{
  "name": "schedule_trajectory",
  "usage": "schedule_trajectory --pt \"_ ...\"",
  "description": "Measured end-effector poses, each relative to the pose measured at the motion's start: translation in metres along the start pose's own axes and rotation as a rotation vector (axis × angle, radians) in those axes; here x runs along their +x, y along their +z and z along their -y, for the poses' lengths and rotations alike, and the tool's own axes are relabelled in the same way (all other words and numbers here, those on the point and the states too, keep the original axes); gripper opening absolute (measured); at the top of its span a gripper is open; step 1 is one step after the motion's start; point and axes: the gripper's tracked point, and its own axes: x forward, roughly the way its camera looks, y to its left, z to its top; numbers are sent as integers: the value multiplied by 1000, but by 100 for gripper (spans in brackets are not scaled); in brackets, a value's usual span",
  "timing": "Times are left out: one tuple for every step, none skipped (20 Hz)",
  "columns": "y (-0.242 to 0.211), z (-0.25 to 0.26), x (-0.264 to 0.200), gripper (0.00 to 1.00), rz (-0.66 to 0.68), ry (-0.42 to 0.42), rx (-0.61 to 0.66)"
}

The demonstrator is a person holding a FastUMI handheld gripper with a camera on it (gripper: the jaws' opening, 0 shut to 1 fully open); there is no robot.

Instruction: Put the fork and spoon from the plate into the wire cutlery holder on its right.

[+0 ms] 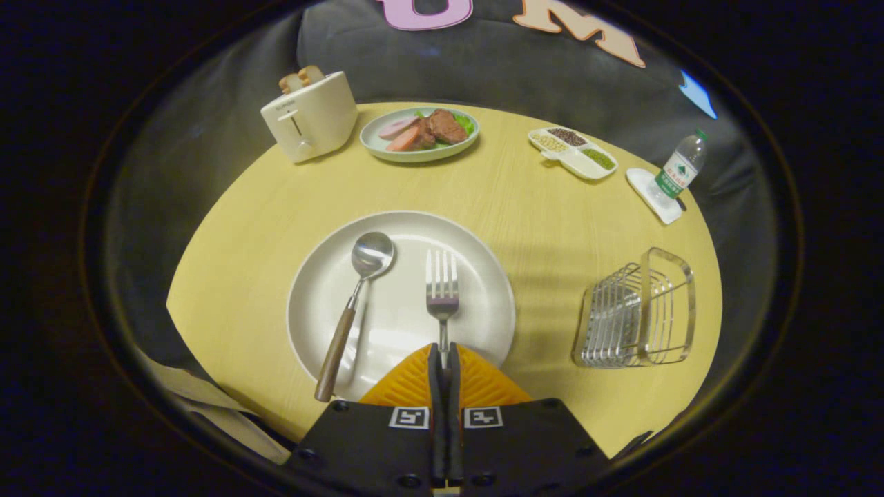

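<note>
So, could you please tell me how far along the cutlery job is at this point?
Nothing is finished: the wire cutlery holder to the right of the white plate holds no cutlery. In hand: the gripper has its fingers closed on the fork handle, above the plate. Left: carry the fork to the holder, then the spoon, which lies untouched on the plate.

Black claw (443,359) body, ribbed orange fingers (407,383), two square fiducial markers (409,417).
</note>
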Motion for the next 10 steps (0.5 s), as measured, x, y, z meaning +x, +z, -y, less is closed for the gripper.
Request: schedule_trajectory --pt "6 4 -5 5 9 -8 0" --pt "12 9 -10 5 18 -11 3" --pt "13 13 -15 4 18 -14 8" --pt "17 19 -20 4 24 -18 16" --pt "20 23 -26 4 24 -19 24" --pt "23 29 -31 4 22 -23 29" --pt "23 37 -37 4 18 -29 31" --pt "24 45 -42 5 11 -38 28" --pt "24 53 -46 4 8 -48 20" --pt "23 61 -50 4 -4 -59 10"
